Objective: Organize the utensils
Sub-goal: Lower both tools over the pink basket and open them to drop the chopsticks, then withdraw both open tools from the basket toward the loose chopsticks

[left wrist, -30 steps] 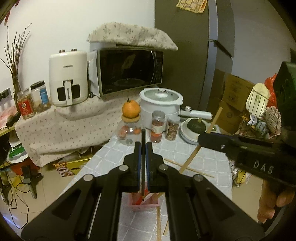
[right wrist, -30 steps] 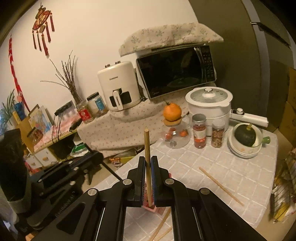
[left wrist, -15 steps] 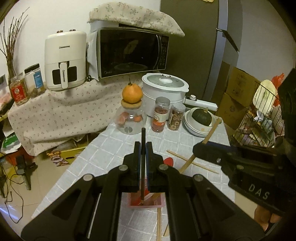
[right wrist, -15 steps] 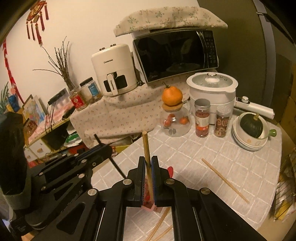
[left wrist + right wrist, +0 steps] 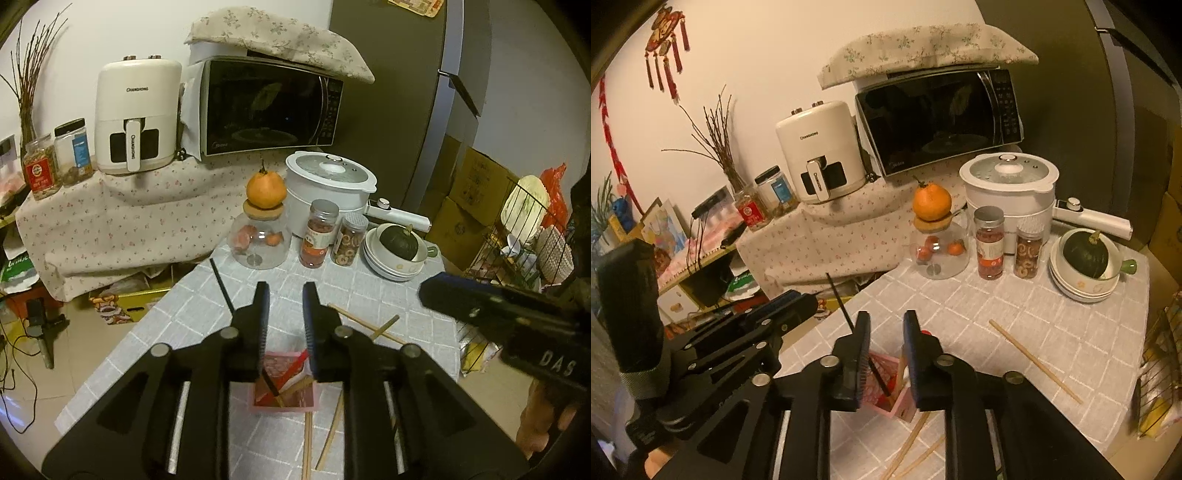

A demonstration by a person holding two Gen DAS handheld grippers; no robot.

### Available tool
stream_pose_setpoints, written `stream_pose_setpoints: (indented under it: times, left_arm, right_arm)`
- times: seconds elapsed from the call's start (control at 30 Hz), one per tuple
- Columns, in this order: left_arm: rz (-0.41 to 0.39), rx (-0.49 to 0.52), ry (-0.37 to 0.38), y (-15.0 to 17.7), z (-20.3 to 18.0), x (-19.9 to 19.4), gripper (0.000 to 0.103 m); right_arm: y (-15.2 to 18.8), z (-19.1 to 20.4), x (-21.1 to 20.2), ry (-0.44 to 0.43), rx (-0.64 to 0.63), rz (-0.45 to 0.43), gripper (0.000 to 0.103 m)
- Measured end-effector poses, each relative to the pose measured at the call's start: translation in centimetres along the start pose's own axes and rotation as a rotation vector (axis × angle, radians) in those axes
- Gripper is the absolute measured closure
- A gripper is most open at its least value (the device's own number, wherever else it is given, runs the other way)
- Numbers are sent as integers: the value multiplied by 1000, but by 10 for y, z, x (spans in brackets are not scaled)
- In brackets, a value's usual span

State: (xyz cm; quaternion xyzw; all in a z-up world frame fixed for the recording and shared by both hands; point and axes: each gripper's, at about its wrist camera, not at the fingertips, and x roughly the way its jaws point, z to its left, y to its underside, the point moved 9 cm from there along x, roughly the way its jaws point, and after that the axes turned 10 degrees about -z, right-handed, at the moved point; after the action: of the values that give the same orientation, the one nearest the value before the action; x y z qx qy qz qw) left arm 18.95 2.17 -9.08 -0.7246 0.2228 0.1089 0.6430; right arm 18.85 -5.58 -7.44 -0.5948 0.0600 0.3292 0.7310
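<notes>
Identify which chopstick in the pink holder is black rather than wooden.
The black chopstick leaning out of the pink holder toward the left gripper side; the wooden chopstick beside it leans right.

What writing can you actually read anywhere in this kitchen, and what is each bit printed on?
"CHANGHONG": on the white air fryer, across its front and again down its handle.
"DAS": on the right gripper body, seen from the left wrist view.
Microwave logo and button labels: too small to read.
Red-label jar, blue-label jar and spice jar: labels blurred.
Paper on the fridge: unreadable.
</notes>
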Motion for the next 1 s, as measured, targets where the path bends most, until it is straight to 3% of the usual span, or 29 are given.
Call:
stream_pose_setpoints:
  times: [0.1, 0.17, 0.3, 0.37, 0.77, 1.0]
  left_arm:
    - [12, -3, 0, 3, 0, -4, 60]
    - [26, -2, 3, 7, -1, -7, 52]
    - [80, 4, -5, 21, -3, -10, 30]
    - [111, -1, -20, 31, -2, -11, 24]
    - [401, -37, -24, 114, -7, 2, 22]
    - [517, -1, 27, 155, -28, 5, 22]
  right_arm:
    - [2, -8, -8, 15, -4, 7, 72]
    - [4, -14, -14, 27, 0, 14, 56]
    - [14, -29, -24, 52, -3, 43, 48]
    - [20, -38, -28, 67, -6, 61, 40]
    - [79, -100, -33, 194, 28, 231, 33]
    - [115, -130, -30, 264, 20, 340, 32]
